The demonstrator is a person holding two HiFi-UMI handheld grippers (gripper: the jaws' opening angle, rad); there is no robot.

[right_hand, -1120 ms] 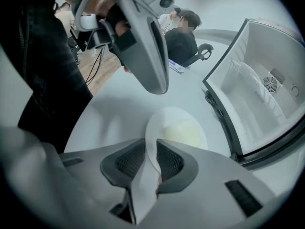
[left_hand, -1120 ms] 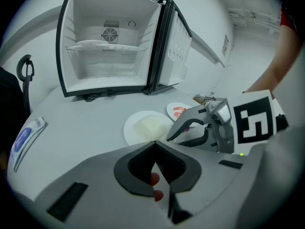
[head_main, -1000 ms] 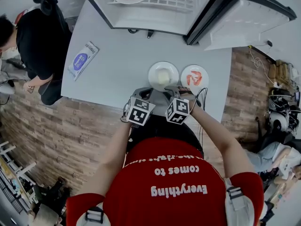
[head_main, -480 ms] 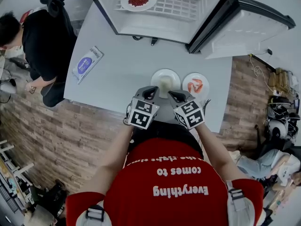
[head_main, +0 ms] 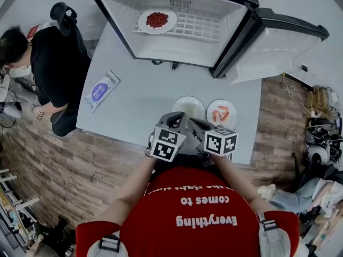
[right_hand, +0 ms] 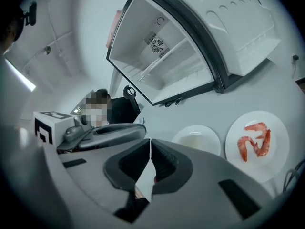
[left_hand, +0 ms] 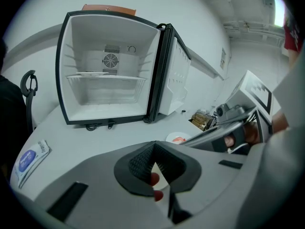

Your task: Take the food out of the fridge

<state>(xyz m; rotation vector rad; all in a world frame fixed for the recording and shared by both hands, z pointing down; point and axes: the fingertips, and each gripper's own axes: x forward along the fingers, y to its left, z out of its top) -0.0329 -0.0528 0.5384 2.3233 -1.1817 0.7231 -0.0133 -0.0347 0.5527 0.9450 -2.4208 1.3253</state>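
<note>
**Red food on the fridge shelf, both hand-held grippers empty**

The plate of red food [head_main: 157, 20] is seen on the wire shelf [head_main: 201, 27] of the open fridge [head_main: 161, 51] at the table's [head_main: 139, 92] far edge. Bare table is left between it and the two plates at the near edge, the pale-food plate [head_main: 188, 105] and the shrimp plate [head_main: 221, 113]. The left hand-held gripper [left_hand: 153, 149] and the right hand-held gripper [right_hand: 150, 147] are held closed on nothing above that edge. "Everything comes to" is printed on the red shirt [head_main: 203, 213]. The blue packet's [head_main: 102, 90] label cannot be read.
</note>
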